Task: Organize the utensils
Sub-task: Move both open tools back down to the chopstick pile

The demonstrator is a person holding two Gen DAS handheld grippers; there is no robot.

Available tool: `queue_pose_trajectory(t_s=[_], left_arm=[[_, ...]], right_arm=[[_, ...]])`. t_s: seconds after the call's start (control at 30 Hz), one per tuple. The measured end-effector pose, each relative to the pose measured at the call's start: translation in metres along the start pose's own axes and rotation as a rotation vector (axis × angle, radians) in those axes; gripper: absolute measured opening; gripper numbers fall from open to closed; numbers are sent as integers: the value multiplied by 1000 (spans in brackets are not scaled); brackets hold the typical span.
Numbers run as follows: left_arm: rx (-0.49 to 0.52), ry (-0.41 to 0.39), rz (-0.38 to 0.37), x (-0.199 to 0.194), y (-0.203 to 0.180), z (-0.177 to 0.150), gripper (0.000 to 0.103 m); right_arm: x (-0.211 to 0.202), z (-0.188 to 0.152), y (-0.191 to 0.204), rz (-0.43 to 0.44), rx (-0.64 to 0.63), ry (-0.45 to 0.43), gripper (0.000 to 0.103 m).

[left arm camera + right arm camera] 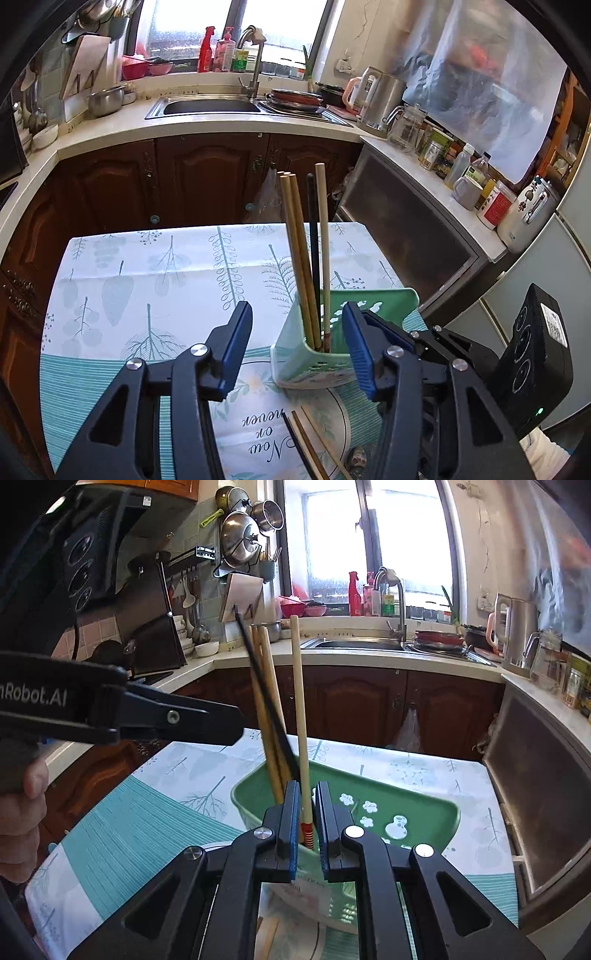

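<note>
A green plastic utensil holder [314, 356] stands on the leaf-print tablecloth [147, 277]. Several chopsticks [301, 251] stand upright in it: tan ones, a black one and a pale one. My left gripper [299, 349] is open, its blue pads either side of the holder and not touching it. Loose chopsticks [308, 443] lie on the cloth below it. In the right wrist view the holder [406, 812] is just ahead. My right gripper [307, 827] shows a narrow gap, and the pale chopstick with a red-striped end [299, 720] stands free in that gap. The left gripper [232, 727] hovers beside the chopstick tops.
A person's hand [18, 812] holds the left gripper. Behind the table run dark wooden cabinets [207, 177] and a counter with a sink [210, 105], a kettle [380, 94] and bottles and jars [472, 177] at right. The right device's black body [532, 350] is close at right.
</note>
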State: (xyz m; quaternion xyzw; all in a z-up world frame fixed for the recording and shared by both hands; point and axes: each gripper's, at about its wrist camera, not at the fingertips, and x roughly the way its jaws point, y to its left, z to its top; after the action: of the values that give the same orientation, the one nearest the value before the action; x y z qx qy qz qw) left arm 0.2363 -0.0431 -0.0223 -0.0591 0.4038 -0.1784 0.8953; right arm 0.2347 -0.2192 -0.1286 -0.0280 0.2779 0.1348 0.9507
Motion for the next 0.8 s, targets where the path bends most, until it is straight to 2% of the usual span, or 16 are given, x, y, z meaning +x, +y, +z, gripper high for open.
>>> queue_pose_trajectory(t_s=[0.2,0.33,0.5,0.63,0.8], left_arm=[[-15,51,30,-5,10,-17,50],[-11,98,39,-8,14,-36,50],[-2,139,33,-15,15,-59,53],[-3,165,15,-17,13,-77,56],[-60,229,-31,-5,14,-104,55]], right_arm=[[-20,-9,8,1,42,28,10],[-48,-8,11,4,83,65,13],[-69,-20,19,17,135,168,13],[-72,-34,22,21,188,305,13],[-71,-61,26,43,266,436,13]])
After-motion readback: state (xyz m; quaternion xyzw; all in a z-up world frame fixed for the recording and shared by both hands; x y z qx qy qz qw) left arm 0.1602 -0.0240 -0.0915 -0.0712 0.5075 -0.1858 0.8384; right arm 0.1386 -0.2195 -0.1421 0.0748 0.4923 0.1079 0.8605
